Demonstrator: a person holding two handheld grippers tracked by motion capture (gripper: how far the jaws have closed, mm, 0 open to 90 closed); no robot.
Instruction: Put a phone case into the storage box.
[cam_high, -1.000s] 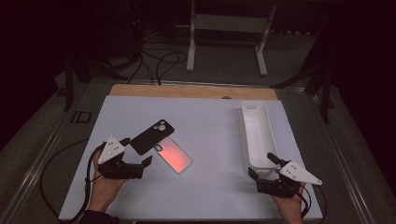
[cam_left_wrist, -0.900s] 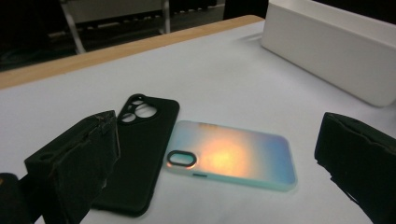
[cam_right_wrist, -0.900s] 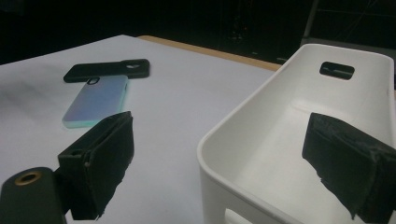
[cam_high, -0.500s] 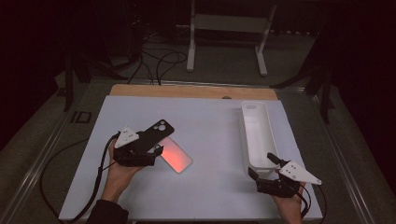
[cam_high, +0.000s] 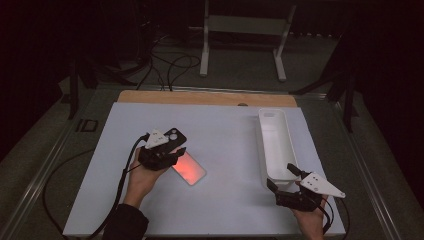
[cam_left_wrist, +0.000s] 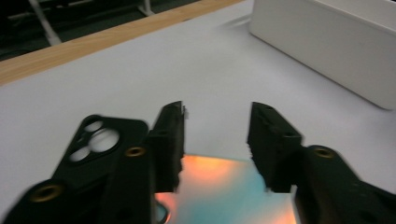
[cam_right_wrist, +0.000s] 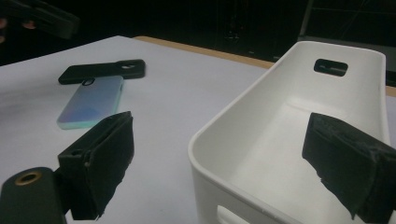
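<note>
Left tongs closing over the phone cases

The left tongs (cam_high: 172, 154), jaws just closing but gripping nothing yet, straddle the iridescent case (cam_left_wrist: 224, 184) lying flat on the bench (cam_high: 225, 130) beside the black case (cam_left_wrist: 100, 142). It looks light, thin and slippery; better to pinch its long edges. The right tongs (cam_right_wrist: 224, 168) wait open by the white bin (cam_right_wrist: 299, 116).

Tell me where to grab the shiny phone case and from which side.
Grip the iridescent case across its two long edges near the end closest to the left gripper. It lies flat on the white mat, so come down from above; the black case overlaps the far end, so avoid that end.
</note>
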